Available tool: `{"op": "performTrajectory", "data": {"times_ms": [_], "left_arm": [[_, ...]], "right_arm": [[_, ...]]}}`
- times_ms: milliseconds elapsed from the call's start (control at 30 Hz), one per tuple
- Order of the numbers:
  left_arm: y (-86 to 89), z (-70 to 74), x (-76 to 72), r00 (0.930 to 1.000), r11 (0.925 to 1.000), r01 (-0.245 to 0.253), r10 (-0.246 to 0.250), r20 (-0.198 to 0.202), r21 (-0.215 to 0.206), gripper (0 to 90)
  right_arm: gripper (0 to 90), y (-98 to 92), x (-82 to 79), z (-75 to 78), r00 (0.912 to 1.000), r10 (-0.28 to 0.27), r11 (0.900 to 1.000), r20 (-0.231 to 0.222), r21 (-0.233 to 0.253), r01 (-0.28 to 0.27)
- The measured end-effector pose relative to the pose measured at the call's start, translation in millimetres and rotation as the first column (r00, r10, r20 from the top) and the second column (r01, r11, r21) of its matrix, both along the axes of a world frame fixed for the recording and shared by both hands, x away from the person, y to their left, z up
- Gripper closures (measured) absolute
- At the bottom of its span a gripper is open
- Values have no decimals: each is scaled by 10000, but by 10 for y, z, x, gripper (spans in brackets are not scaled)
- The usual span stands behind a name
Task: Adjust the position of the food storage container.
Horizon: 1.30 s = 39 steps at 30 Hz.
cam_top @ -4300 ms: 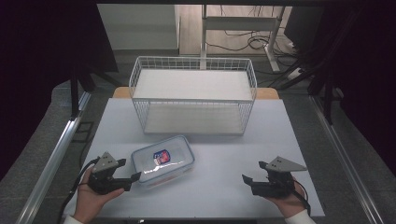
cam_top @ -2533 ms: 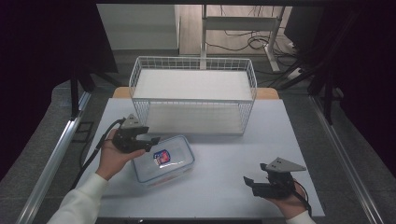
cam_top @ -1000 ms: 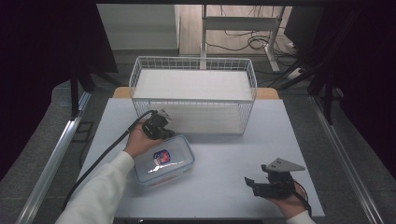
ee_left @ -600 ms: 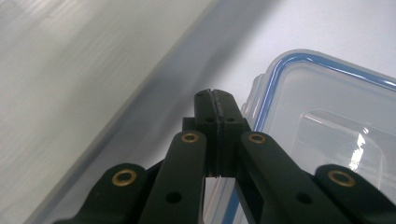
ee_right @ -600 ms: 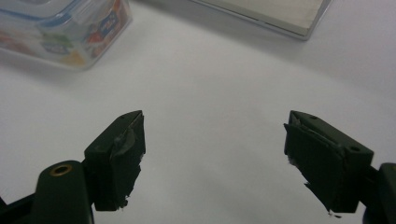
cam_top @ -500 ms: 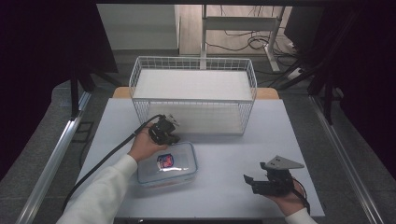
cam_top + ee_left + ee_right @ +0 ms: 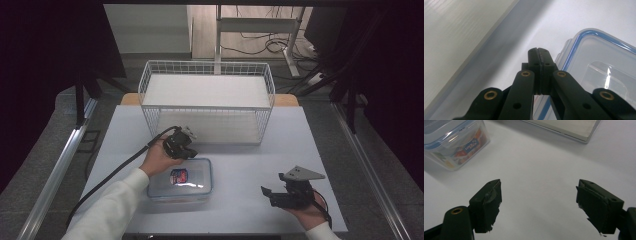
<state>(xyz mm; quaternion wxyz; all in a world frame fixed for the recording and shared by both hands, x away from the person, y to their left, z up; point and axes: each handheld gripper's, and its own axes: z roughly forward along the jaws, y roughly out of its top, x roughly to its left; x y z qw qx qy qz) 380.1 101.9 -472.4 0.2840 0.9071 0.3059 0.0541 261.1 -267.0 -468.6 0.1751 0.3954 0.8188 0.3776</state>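
Note:
A clear plastic container with a blue-rimmed lid and a red label lies on the white table; it also appears in the left gripper view and the right gripper view. My left gripper hovers at the container's far edge, near its lid rim, jaws pressed shut on nothing. My right gripper rests at the table's near right, apart from the container, jaws spread wide open.
A white wire basket stands at the back middle of the table, just beyond the left gripper. A cable trails from the left gripper along the forearm. A metal rail runs along the table's left side.
The left hand has carried its gripper from the near left, over the container, to its far edge by the basket. The container slid slightly right and nearer. The right gripper stayed put.

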Motion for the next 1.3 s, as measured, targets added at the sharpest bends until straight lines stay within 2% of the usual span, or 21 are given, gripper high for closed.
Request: {"op": "performTrajectory", "data": {"times_ms": [67,167,200,267,300,433,533,633,667,700,733,767,800,867,933,1033,1067,1133,1300], "left_arm": [[9,35,-2,10000,10000,-66,66,44,2,900],[96,117,-8,9978,9985,-538,536,400,37,900],[143,146,-17,9963,9973,-726,731,455,-135,900],[205,186,-31,9952,9965,-817,826,526,-197,900],[337,260,-87,9919,9929,-1103,1128,588,-440,900],[604,353,-292,9840,9871,-1554,1581,820,-389,900],[828,364,-448,9774,9802,-1931,1961,790,-440,900],[1028,329,-591,9684,9696,-2371,2408,651,-600,900],[1028,329,-591,9684,9696,-2371,2408,651,-600,900],[1138,300,-696,9632,9630,-2578,2625,582,-782,900],[1138,300,-696,9632,9630,-2578,2625,582,-782,900],[1225,254,-803,9562,9544,-2820,2880,527,-977,900],[1225,254,-803,9562,9544,-2820,2880,527,-977,900],[1323,156,-931,9483,9442,-3065,3139,469,-1208,900],[1361,81,-987,9451,9392,-3174,3247,383,-1309,900],[1386,23,-1003,9465,9412,-3179,3222,200,-1147,900],[1419,-1,-1017,9426,9364,-3302,3337,108,-1185,900],[1447,-26,-1039,9425,9347,-3314,3342,-2,-1284,900],[1476,-116,-1102,9402,9331,-3404,3397,-265,-1163,900]], "right_arm": [[204,-5,5,-3,10000,-18,10000,-3,-22,18],[204,-15,7,-6,10000,-53,10000,-15,-6,53],[204,-21,5,-6,10000,-57,10000,-9,-12,57],[204,-29,-2,-7,10000,-71,10000,-19,12,71],[204,-36,-5,-5,10000,-76,10000,-18,-8,76],[204,-57,-20,1,9999,-145,9999,-24,14,145],[204,-62,-27,3,9999,-157,9999,-15,17,157],[204,-50,-31,11,9999,-124,9999,11,42,124],[204,-44,-29,16,10000,-86,9999,22,62,86],[204,-36,-29,22,10000,-74,9999,19,82,74],[204,-36,-29,22,10000,-74,9999,19,82,74],[203,-16,-30,32,10000,-2,10000,42,96,1],[203,-6,-31,37,10000,53,9999,29,109,-54],[201,14,-32,46,9999,153,9998,25,94,-154],[201,36,-37,53,9998,209,9998,24,74,-210],[201,61,-45,56,9995,320,9994,73,88,-321],[200,70,-49,60,9993,348,9993,97,116,-349],[200,76,-58,79,9991,384,9991,167,146,-386],[201,61,-85,120,9985,357,9990,404,258,-368]]}}
